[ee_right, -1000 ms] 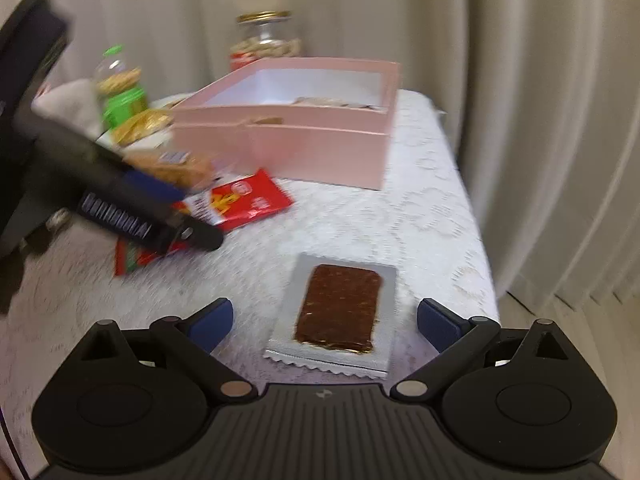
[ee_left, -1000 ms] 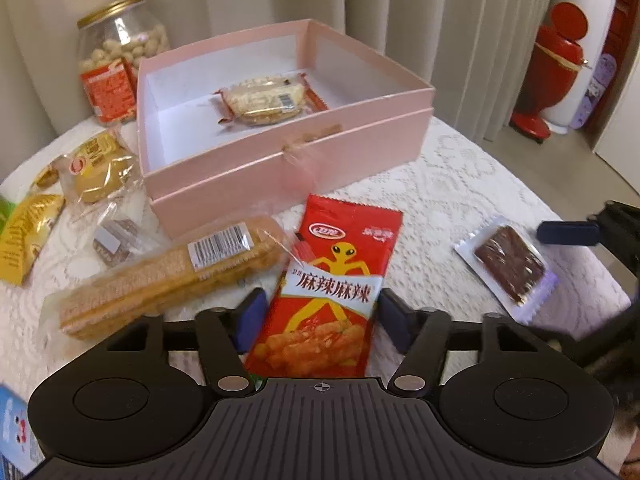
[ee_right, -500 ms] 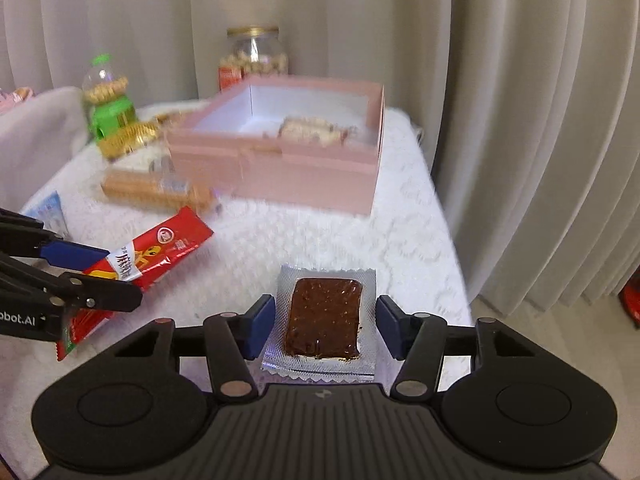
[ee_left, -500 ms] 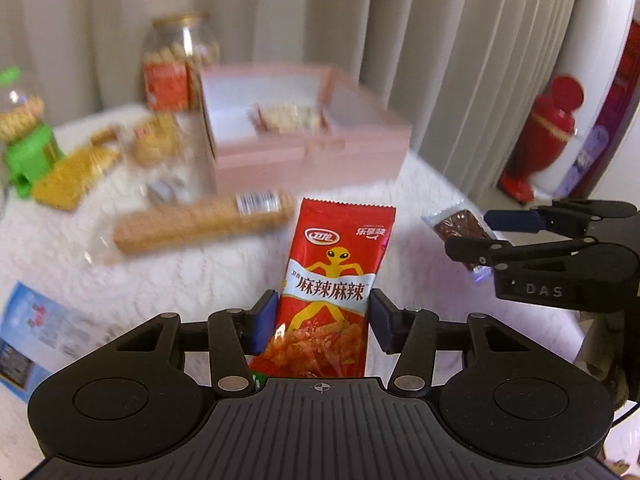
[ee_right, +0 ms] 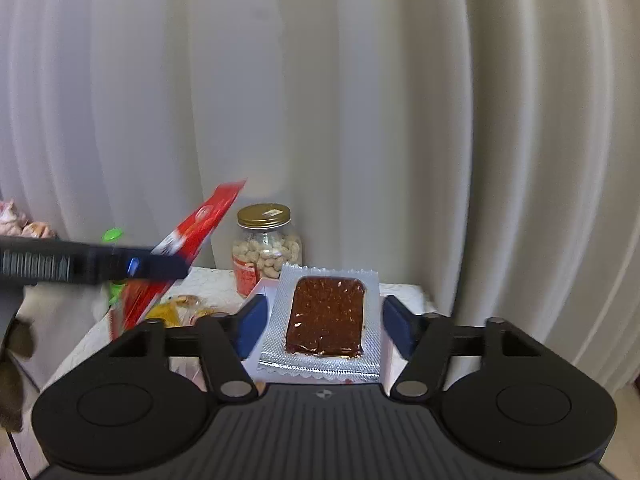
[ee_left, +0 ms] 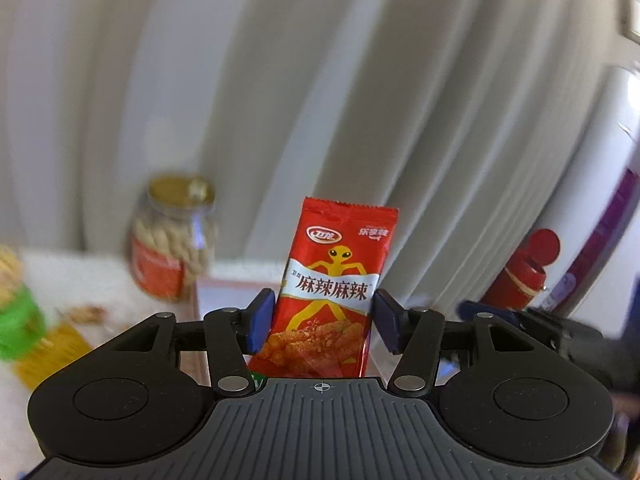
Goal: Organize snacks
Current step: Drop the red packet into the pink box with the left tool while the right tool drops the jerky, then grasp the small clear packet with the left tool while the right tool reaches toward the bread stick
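A red snack packet [ee_left: 340, 264] with a yellow alien figure stands upright in the air, and my left gripper [ee_left: 324, 316] is shut on its lower sides. Those jaws are opening slightly, with the packet still between the pads. My right gripper [ee_right: 325, 315] holds a silver packet with a brown bar [ee_right: 326, 304] off the table. Its jaws are opening too, with the packet between them. The pink box [ee_left: 228, 280] shows only as a rim behind the left fingers, and as a white corner [ee_right: 260, 292] in the right wrist view. The left gripper [ee_right: 92, 266] with the red packet [ee_right: 192, 228] crosses the right wrist view, blurred.
A peanut jar [ee_right: 266, 248] with a gold lid stands at the back of the table by the curtain. A green bottle [ee_left: 16, 320] and a yellow packet [ee_left: 52, 348] lie at the left. A red bin [ee_left: 520, 276] stands on the floor at the right.
Both grippers closed on their packets and rose from the table with them. The views now tilt up towards the curtain, and the box has dropped low in view.
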`<state>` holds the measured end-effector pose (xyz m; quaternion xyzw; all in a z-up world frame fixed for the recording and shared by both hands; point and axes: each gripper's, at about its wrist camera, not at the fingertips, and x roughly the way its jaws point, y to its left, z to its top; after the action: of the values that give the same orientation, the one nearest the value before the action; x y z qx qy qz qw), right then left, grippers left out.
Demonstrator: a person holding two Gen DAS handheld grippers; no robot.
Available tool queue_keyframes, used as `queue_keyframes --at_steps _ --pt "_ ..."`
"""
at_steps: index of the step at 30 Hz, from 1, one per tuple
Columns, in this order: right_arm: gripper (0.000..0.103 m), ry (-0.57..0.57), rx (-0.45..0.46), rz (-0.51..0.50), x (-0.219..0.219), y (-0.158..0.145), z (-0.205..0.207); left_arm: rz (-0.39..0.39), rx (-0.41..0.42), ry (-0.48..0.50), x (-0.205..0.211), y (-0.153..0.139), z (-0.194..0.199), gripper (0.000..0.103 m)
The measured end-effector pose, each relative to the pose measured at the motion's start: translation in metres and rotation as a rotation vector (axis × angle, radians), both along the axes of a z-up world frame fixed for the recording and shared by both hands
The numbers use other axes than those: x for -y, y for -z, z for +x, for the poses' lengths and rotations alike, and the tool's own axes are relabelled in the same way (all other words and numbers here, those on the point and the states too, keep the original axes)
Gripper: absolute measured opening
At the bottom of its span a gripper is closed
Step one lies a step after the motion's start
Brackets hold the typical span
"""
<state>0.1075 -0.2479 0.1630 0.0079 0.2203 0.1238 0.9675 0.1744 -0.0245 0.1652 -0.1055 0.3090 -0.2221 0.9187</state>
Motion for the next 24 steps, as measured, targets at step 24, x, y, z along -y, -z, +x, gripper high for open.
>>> queue_keyframes --at_steps 24 --pt "0.081 -0.254 -0.287 -0.028 -0.072 0.126 0.019 0.069 -0.268 -0.030 -0.098 0.140 -0.038 0.034"
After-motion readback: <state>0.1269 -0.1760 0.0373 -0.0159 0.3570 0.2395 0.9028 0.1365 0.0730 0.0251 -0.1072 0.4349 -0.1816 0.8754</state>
